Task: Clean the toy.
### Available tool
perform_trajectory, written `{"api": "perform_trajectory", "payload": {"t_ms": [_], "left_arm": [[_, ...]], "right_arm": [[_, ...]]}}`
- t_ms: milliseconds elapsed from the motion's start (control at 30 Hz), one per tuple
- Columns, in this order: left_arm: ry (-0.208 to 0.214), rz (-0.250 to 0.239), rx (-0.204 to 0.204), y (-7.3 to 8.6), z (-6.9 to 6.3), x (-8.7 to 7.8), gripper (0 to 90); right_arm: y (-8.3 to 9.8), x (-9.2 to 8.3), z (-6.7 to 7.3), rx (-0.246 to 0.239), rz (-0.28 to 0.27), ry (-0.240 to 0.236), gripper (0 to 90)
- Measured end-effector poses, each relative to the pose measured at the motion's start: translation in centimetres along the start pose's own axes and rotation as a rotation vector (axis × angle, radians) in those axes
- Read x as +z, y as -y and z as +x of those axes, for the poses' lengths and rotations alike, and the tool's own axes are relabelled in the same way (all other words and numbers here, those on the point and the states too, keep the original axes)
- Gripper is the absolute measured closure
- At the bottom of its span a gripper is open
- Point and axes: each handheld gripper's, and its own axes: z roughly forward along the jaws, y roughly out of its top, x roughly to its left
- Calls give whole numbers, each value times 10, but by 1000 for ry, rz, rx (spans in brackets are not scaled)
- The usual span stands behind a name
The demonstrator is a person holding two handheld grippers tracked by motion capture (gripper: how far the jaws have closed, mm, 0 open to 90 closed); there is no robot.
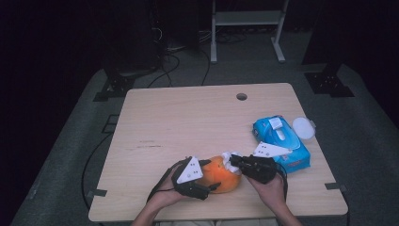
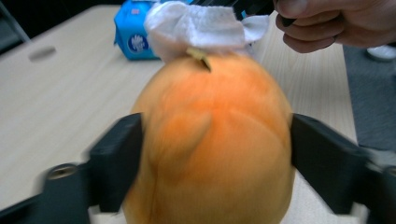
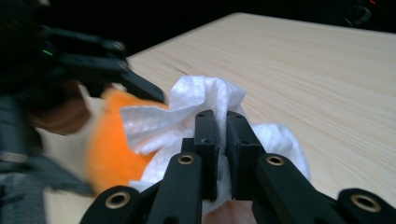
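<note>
Table [image 1: 188, 117] of pale wood, dark room around; bare toward twelve o'clock. Near six, left gripper [image 1: 209, 176] spans the orange [image 1: 222, 175] wide; right gripper [image 1: 234, 161] pinches a tissue [image 1: 229, 160].

Dark room, grey floor [image 1: 376, 155], cables [image 1: 169, 66]

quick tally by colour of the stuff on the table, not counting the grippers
orange: 1, the orange fruit, between the left gripper's pads
white: 2, the wipe pinched by the right gripper, and the round white lid at the table's right edge
blue: 1, the wipes pack
total: 4
</note>
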Motion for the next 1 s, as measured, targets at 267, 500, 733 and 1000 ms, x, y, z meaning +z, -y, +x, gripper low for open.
{"api": "perform_trajectory", "payload": {"t_ms": [267, 500, 733, 1000], "left_arm": [[-36, 6, -9, -2, 0, 0, 347], [-50, -51, -47, -13, 1, -12, 410], [-51, -44, -56, -17, -1, -11, 408], [-8, -65, -94, -9, 4, -7, 138]], "right_arm": [[-9, -2, 22, -52, -57, -28, 831], [-9, -2, 20, -65, -48, -7, 832], [-17, -4, 36, -88, -83, -60, 832], [-1, 3, 16, -49, -31, -12, 832]]}}
